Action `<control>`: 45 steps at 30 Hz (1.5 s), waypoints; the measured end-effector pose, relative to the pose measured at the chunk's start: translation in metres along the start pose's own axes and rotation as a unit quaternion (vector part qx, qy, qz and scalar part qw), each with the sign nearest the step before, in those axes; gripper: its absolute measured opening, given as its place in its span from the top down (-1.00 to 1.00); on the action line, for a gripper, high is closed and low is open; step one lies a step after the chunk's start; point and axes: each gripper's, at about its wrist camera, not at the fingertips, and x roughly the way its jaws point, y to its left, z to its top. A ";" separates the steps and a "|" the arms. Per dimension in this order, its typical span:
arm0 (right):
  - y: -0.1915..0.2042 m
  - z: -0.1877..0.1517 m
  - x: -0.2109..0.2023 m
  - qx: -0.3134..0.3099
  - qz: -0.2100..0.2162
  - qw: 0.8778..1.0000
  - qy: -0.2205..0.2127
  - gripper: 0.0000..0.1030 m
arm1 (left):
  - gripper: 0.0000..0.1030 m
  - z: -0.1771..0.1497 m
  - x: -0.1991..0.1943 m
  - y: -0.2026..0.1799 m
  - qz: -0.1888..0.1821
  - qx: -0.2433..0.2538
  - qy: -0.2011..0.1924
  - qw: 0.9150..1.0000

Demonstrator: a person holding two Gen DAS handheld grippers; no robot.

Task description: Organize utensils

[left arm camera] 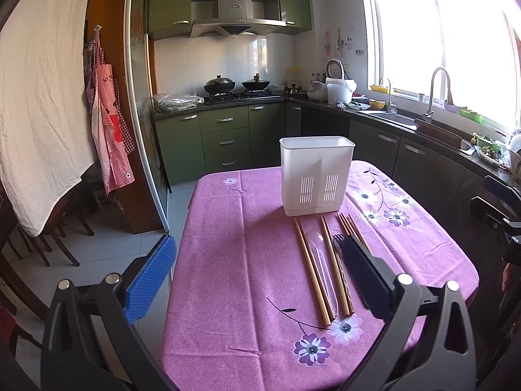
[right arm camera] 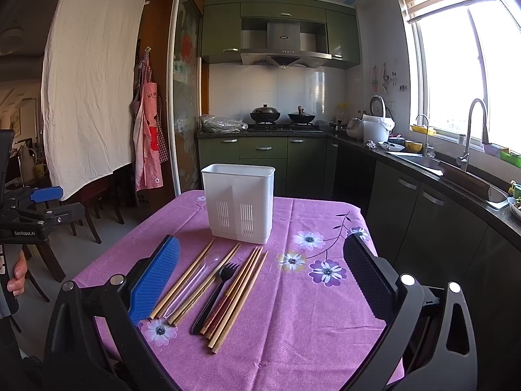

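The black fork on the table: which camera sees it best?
The right wrist view: the black fork lies in full view, tines to handle, among the chopsticks. In the left wrist view only its tines show behind the left gripper's dark finger.

Strong daylight pours in through the big glass window (left arm camera: 456, 42) to the right of each tool and ahead of it. The window is so bright it looks washed out white. The shiny white wall tiles (right arm camera: 276, 88) far ahead show pale glare. The dark green cupboards (right arm camera: 433, 215) under the window stay dim. Straight lines bend near the picture edges, and the corners go black. The middle looks sharp.
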 end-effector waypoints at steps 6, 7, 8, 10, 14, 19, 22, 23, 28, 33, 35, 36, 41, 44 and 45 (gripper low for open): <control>0.000 0.000 0.000 0.000 0.001 1.000 0.002 -0.93 | -0.89 0.000 0.000 0.001 -0.001 0.000 0.000 1.000; 0.000 0.000 0.000 0.000 0.000 1.000 0.002 -0.93 | -0.89 0.001 0.000 0.001 -0.002 0.001 0.000 1.000; 0.000 0.000 0.000 0.000 0.000 1.000 0.003 -0.93 | -0.89 0.001 -0.001 0.002 -0.002 0.001 0.000 1.000; 0.000 0.000 0.000 0.000 0.001 1.000 0.002 -0.93 | -0.89 0.001 -0.001 0.003 -0.002 0.002 0.000 1.000; 0.000 0.000 0.000 0.000 0.001 1.000 0.003 -0.93 | -0.89 0.001 0.000 0.003 -0.002 0.002 0.001 1.000; 0.000 -0.001 0.001 -0.001 0.001 1.000 0.005 -0.93 | -0.89 0.001 0.000 0.003 -0.002 0.002 0.000 1.000; 0.000 -0.001 0.002 -0.001 0.001 1.000 0.007 -0.93 | -0.89 0.000 0.000 0.004 -0.002 0.002 0.001 1.000; 0.000 -0.001 0.003 -0.001 0.001 1.000 0.007 -0.93 | -0.89 0.000 0.000 0.004 -0.002 0.003 0.001 1.000; 0.001 -0.002 0.006 -0.002 0.000 1.000 0.010 -0.93 | -0.89 0.000 0.003 0.003 -0.004 0.003 0.004 1.000; -0.003 0.002 0.025 -0.008 0.010 0.998 0.054 -0.93 | -0.89 -0.001 0.029 0.001 -0.030 -0.002 0.044 0.999; -0.008 0.005 0.040 -0.001 0.018 0.996 0.083 -0.93 | -0.89 0.001 0.050 -0.002 -0.037 0.003 0.072 0.997; -0.012 0.007 0.050 0.007 0.020 0.995 0.102 -0.93 | -0.89 0.001 0.064 -0.004 -0.040 0.005 0.091 0.995; -0.030 0.013 0.103 0.032 0.047 0.978 0.200 -0.93 | -0.89 0.005 0.119 -0.018 -0.077 -0.005 0.177 0.981; -0.038 0.016 0.131 0.043 0.058 0.969 0.236 -0.92 | -0.89 0.008 0.149 -0.031 -0.120 -0.015 0.227 0.966; -0.041 0.016 0.138 0.046 0.056 0.966 0.248 -0.92 | -0.89 0.009 0.160 -0.038 -0.129 -0.012 0.241 0.962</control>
